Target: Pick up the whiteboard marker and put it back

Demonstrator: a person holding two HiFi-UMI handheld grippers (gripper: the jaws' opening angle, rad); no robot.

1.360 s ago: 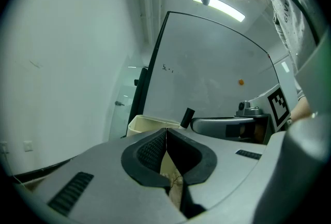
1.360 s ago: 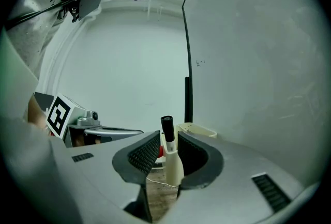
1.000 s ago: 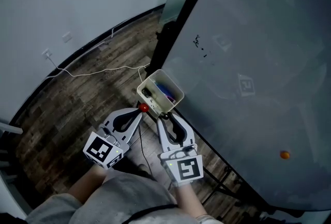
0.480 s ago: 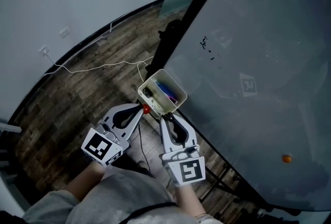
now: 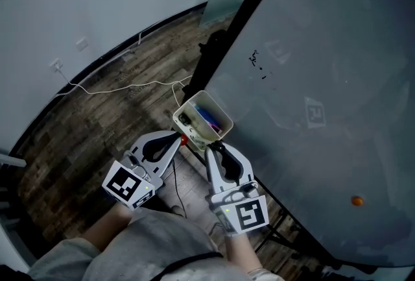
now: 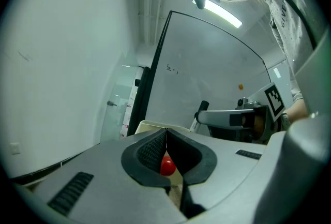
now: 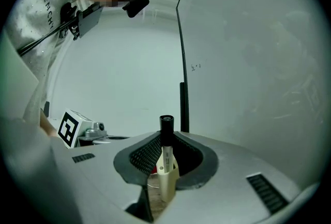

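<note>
My right gripper (image 5: 214,145) is shut on a whiteboard marker (image 7: 165,151) with a white barrel and black cap. The cap pokes up past the fingertips, just below the cream holder box (image 5: 202,119) fixed to the whiteboard's (image 5: 324,78) lower edge. More pens lie inside the box. My left gripper (image 5: 179,138) rests at the box's lower left corner, jaws closed tip to tip. A small red round thing (image 6: 166,166) shows in the hollow behind those tips and at the box corner (image 5: 184,140). I cannot tell whether it is gripped.
The whiteboard's black frame post (image 5: 224,52) runs up and right from the box. A white cable (image 5: 123,86) trails over the wood floor to a wall socket (image 5: 57,66). An orange magnet (image 5: 355,200) sticks to the board at lower right. A white wall curves round the left.
The right gripper has slid slightly right and down along the board's edge, still holding the marker. The left gripper has stayed by the box corner.
</note>
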